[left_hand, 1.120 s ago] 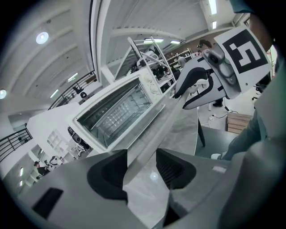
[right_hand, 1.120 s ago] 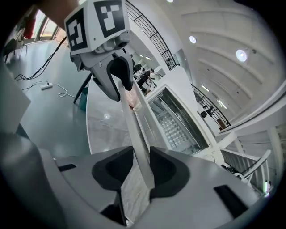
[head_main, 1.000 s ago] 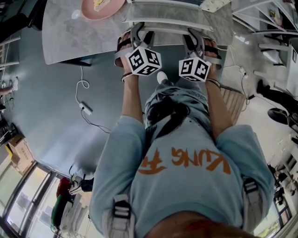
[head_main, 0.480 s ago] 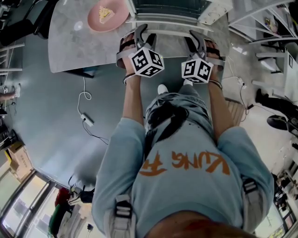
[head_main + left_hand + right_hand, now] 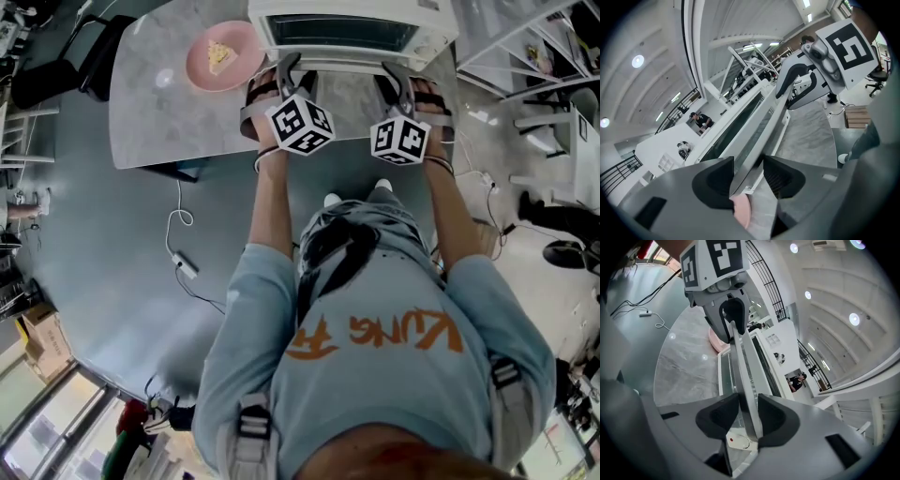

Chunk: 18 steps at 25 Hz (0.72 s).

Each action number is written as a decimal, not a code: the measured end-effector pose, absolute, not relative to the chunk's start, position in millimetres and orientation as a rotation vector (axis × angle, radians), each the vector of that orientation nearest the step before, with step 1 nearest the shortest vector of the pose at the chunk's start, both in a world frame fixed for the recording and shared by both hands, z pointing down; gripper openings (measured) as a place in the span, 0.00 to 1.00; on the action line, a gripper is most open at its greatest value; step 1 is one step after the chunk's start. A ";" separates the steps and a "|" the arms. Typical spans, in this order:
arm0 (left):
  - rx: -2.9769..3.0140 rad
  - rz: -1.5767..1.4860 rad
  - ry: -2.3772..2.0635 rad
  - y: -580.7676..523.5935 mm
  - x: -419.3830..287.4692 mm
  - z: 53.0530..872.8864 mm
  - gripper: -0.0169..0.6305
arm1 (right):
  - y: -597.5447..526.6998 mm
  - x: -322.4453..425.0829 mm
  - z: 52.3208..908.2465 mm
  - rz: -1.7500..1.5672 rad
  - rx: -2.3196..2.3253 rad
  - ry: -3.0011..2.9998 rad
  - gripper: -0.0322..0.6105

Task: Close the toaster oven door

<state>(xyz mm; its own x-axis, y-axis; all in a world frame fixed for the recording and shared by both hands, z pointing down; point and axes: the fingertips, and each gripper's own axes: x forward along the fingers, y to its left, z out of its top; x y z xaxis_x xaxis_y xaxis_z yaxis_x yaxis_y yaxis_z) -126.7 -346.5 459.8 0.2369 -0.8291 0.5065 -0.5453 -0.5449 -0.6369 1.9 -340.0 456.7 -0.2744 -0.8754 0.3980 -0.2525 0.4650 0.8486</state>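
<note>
The toaster oven (image 5: 427, 37) stands at the far edge of a grey marble table (image 5: 169, 112), its glass door (image 5: 342, 34) tilted partway up, though the head view does not show clearly how far it is from shut. The left gripper (image 5: 286, 64) and the right gripper (image 5: 398, 75) each grip the door's white handle (image 5: 740, 357), one near each end, with the bar running between the pads of both; the left one's far pad seems to press only lightly. A pink plate (image 5: 199, 70) with a slice of food (image 5: 220, 56) sits just left of the oven.
</note>
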 end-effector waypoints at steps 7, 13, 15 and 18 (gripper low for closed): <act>-2.176 -1.191 1.252 -371.6 -125.8 449.1 0.32 | -366.2 3.4 446.2 -0.899 0.982 -1.734 0.25; -2.165 -1.168 1.244 -392.4 -127.5 439.5 0.32 | -388.6 1.3 438.5 -0.955 1.000 -1.689 0.24; -2.163 -1.158 1.242 -397.9 -126.8 437.1 0.32 | -395.2 2.5 437.4 -0.977 1.007 -1.659 0.24; -2.157 -1.155 1.238 -405.0 -126.1 435.6 0.32 | -404.3 2.7 437.1 -1.009 1.020 -1.625 0.24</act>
